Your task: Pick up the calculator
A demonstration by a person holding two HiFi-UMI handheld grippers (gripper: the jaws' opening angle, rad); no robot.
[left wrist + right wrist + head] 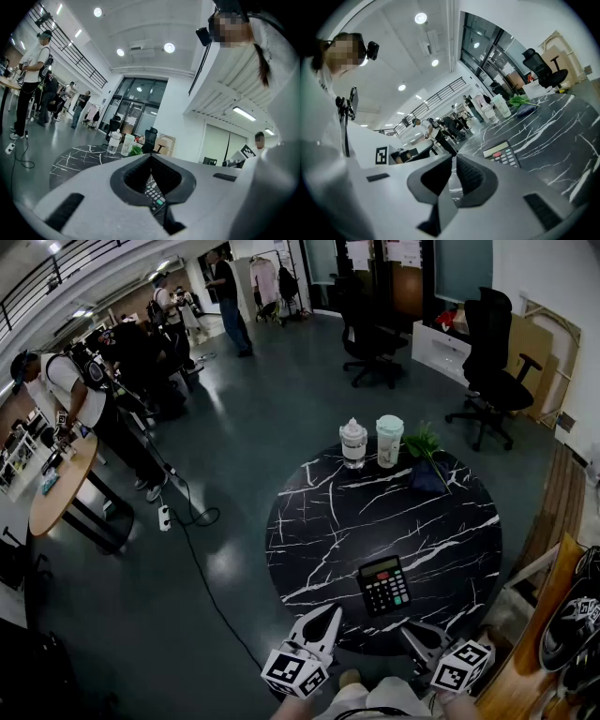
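Nearness explains the layout: the calculator [384, 584] lies flat and keys-up on the near part of the round, dark, white-veined tabletop [319, 521], just ahead of the person, so either hand can get to it with a short push forward. Both tools hang at the near rim, one on each side of it, and neither touches it. The left tool [333, 612] is held about level, its jaws brought together at the tips with nothing gripped; in the left gripper view the keypad shows only through the gap behind the tips, beyond them rather than between them. The right tool [411, 632] tips slightly downward toward the surface, its jaws likewise pressed together and empty, with the calculator ahead of it and off to one side. That reads as a ready stance before the approach, and whichever tool goes in will probably have to spread its jaws first, since such a thin body lying flat offers only its edges. Two lidded cups [370, 442] and a small plant [427, 451] stand at the far rim, well apart from the calculator and out of the reaching path.
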